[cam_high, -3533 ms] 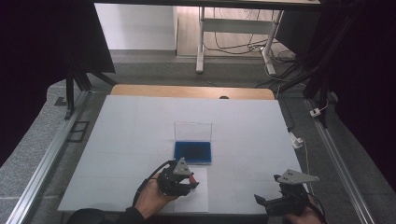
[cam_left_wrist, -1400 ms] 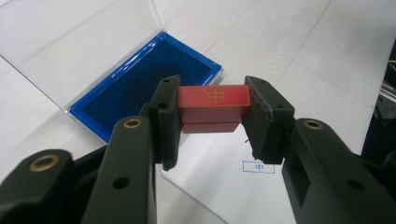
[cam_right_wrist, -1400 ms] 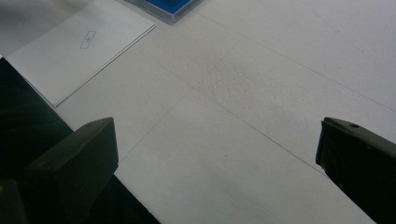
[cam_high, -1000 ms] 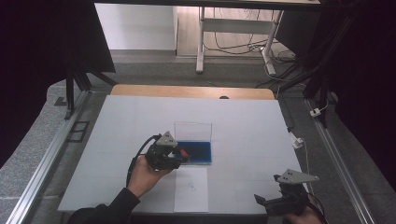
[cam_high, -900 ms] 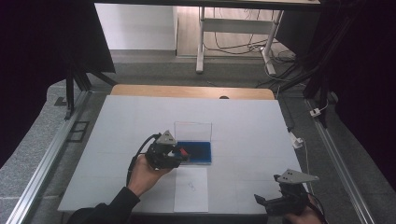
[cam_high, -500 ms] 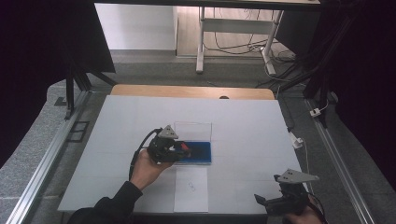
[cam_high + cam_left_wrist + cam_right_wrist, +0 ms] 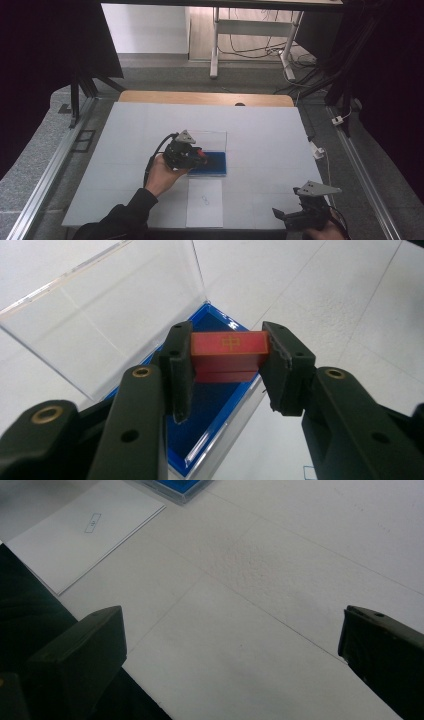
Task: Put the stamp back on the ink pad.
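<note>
Red stamp block hanging over the open blue case

Left tongs point(image 7: 227, 375) are clamping a red block point(image 7: 229, 346) by its two short ends, one black pad pressing on each end. The block is lying level between the pads, with a small gold mark showing on its upper face. It is hovering over the blue tray point(image 7: 210, 405) of a small case, near the tray's front edge, and I cannot tell whether its underside is touching the blue lining. The case's clear lid point(image 7: 100, 320) is standing open, tilted back behind the tray.

From the high view, the left hand point(image 7: 162, 175) is reaching in from the near side of the desk point(image 7: 125, 130), bringing the left tongs point(image 7: 202, 159) in from the case's left side. The case point(image 7: 215, 162) is sitting around the middle of the white desk. A white sheet of paper point(image 7: 205, 202) with a small printed mark is lying flat just in front of the case, toward the person.

Right tongs point(image 7: 280, 214) are resting at the near right corner of the desk, well apart from the case. Their jaws are standing wide, with bare desk surface between them and nothing gripped.
</note>
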Motion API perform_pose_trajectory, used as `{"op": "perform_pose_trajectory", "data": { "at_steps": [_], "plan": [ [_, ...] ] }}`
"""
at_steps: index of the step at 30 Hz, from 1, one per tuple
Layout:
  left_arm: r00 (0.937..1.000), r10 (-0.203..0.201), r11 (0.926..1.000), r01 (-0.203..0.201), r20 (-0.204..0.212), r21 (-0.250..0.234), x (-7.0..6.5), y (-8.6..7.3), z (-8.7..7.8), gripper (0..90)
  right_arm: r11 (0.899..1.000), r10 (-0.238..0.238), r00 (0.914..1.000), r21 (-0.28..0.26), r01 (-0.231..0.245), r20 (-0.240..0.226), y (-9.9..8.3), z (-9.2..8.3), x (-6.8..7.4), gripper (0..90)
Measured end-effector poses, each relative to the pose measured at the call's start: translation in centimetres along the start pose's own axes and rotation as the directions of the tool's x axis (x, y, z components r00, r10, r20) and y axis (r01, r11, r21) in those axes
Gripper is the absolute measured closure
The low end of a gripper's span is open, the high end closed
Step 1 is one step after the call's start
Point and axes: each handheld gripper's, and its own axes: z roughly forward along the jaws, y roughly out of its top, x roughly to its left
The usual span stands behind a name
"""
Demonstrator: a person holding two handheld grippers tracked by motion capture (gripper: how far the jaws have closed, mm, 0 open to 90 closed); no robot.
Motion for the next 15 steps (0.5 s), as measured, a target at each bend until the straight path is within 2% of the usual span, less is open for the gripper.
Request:
{"op": "perform_pose_trajectory", "data": {
  "at_steps": [15],
  "plan": [
    [0.9998, 0.015, 0.9999, -0.014, -0.015, 0.009, 0.3, 0.2, 2.3, 58.4, 1.000, -0.001, 1.0000, -0.001, 0.001, 0.000, 0.1, 0.0, 0.1, 0.0]
  ]
}}
